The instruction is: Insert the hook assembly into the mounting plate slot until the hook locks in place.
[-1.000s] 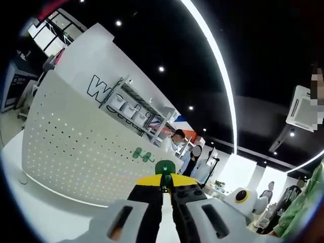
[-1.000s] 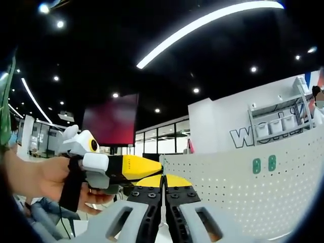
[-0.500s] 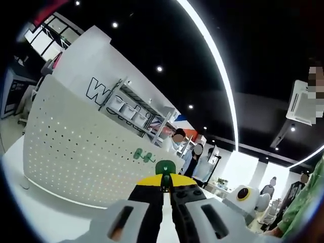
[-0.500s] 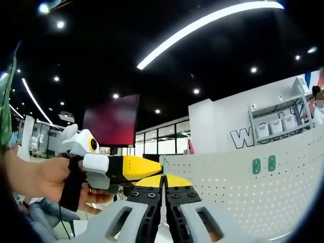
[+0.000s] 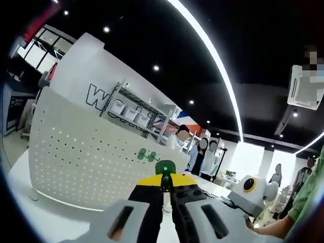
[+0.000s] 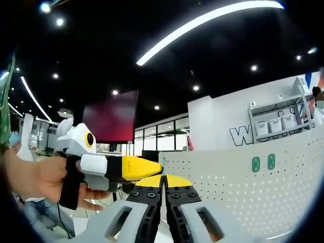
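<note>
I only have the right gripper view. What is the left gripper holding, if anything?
Observer: In the left gripper view, the left gripper is shut on a small green hook.
Operator: Is it in the board yet?
Observer: No. From that view the hook sits short of the white pegboard, appearing just below and to the right of two green pieces mounted on it.

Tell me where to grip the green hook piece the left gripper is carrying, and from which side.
Grip the green hook piece by its lower end, from behind, as the left gripper appears to do. Its rounded head sticks out past the closed jaws, free to face the white pegboard, where two green pieces are already mounted.
</note>
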